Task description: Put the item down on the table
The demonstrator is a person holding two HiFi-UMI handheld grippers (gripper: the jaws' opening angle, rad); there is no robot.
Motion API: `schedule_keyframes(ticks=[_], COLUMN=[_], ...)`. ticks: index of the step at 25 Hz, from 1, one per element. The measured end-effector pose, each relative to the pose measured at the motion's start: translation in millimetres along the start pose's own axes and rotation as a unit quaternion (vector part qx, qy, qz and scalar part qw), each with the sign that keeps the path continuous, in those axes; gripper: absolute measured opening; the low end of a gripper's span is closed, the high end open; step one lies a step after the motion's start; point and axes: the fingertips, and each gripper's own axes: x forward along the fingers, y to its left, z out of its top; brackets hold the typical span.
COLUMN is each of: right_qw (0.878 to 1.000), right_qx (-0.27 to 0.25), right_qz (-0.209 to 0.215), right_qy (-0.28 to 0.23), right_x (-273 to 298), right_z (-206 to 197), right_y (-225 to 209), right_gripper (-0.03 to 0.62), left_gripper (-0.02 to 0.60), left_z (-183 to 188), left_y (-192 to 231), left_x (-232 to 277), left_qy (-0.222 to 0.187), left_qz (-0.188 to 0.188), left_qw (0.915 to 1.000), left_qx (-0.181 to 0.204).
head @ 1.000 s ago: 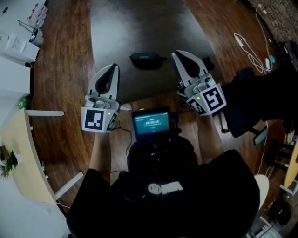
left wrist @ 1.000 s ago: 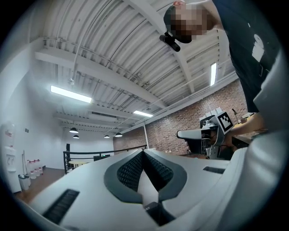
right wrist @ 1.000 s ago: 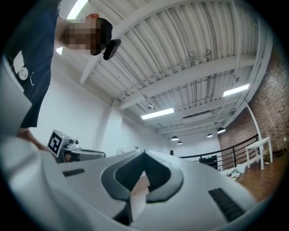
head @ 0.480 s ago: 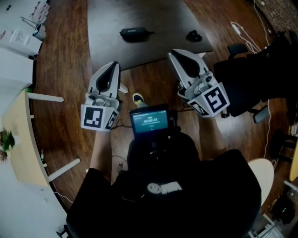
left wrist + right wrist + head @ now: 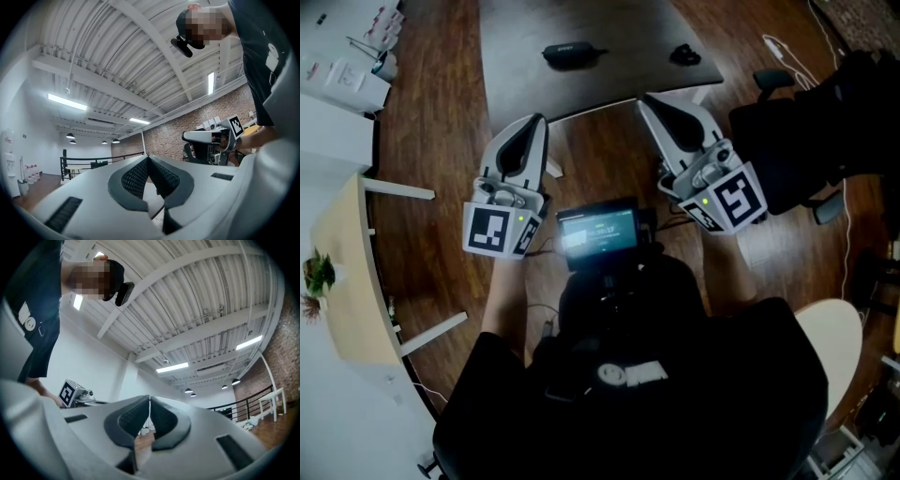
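Observation:
A dark table (image 5: 619,84) lies at the top of the head view. On it rest a long black pouch (image 5: 572,53) and a small black object (image 5: 684,56). Both grippers hang over the wooden floor, short of the table's near edge. My left gripper (image 5: 534,124) is shut with nothing in it, and its ribbed pads (image 5: 140,176) meet. My right gripper (image 5: 650,101) is shut and empty too, its pads (image 5: 161,420) touching at the tip. Both point slightly upward at the ceiling.
A lit screen (image 5: 598,234) sits on the person's chest between the grippers. A black chair (image 5: 797,141) stands at the right, a white cable (image 5: 787,52) beyond it. A pale curved table (image 5: 347,281) with a plant is at the left.
Both grippers have drawn back from over the table's edge to above the floor. The table with the pouch now lies farther off. Both jaws stay shut and empty.

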Motion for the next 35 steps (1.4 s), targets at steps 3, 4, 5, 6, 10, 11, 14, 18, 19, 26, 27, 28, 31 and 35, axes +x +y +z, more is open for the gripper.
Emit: schedule_keyframes(ticks=[3, 4, 5, 6, 10, 11, 14, 18, 19, 26, 27, 28, 31, 35], right_qw=[1.0, 1.0, 1.0, 1.0, 1.0, 1.0, 1.0, 0.999, 0.999, 0.999, 0.999, 0.999, 0.999, 0.999], right_qx=[-0.006, -0.009, -0.011, -0.013, -0.016, -0.017, -0.021, -0.026, -0.028, -0.037, -0.037, -0.037, -0.034, -0.034], right_qz=[-0.005, -0.006, -0.008, -0.011, -0.02, -0.019, -0.021, -0.02, -0.021, -0.03, -0.031, -0.031, -0.03, -0.026], right_qy=[-0.001, 0.0, 0.0, 0.001, 0.004, 0.003, 0.001, 0.0, 0.0, 0.005, 0.006, 0.006, 0.001, -0.001], right_x=[-4.4, -5.2, -6.1, -7.6, -19.3, -22.1, -30.8, -48.6, -54.7, -98.5, -105.2, -111.9, -128.2, -143.1], right_z=[8.3, 11.2, 14.3, 17.3, 31.3, 34.3, 41.3, 52.6, 55.6, 78.7, 81.0, 83.4, 89.5, 94.8], right_y=[19.2, 26.6, 34.4, 42.4, 82.1, 94.9, 137.8, 189.9, 200.7, 254.4, 258.2, 261.5, 270.1, 279.7], right_gripper=[0.015, 0.015, 0.015, 0.015, 0.015, 0.015, 0.015, 0.015, 0.015, 0.015, 0.015, 0.015, 0.015, 0.015], left_gripper=[0.002, 0.002, 0.002, 0.002, 0.002, 0.002, 0.002, 0.0, 0.002, 0.002, 0.002, 0.002, 0.002, 0.002], left_z=[5.1, 7.7, 10.6, 13.8, 27.9, 30.5, 35.0, 41.8, 43.1, 54.7, 55.8, 57.0, 60.9, 65.8], left_y=[-4.9, -5.9, -6.9, -8.4, -19.8, -21.8, -27.0, -39.6, -44.8, -87.7, -94.9, -102.1, -120.1, -137.9], left_x=[-18.0, -26.0, -34.5, -43.4, -85.4, -98.4, -143.2, -195.4, -205.8, -257.3, -261.9, -266.0, -274.2, -283.3], left_qy=[-0.004, -0.005, -0.007, -0.008, -0.011, -0.012, -0.016, -0.022, -0.023, -0.03, -0.031, -0.032, -0.032, -0.029], left_qz=[-0.005, -0.006, -0.006, -0.006, -0.006, -0.005, 0.0, 0.004, 0.003, -0.009, -0.01, -0.01, -0.011, -0.01], left_qw=[1.0, 1.0, 0.9999, 0.9999, 0.9999, 0.9999, 0.9997, 0.9996, 0.9995, 0.9991, 0.999, 0.999, 0.999, 0.9992], left_qx=[-0.001, -0.002, -0.004, -0.007, -0.009, -0.009, -0.016, -0.02, -0.021, -0.03, -0.03, -0.03, -0.028, -0.025])
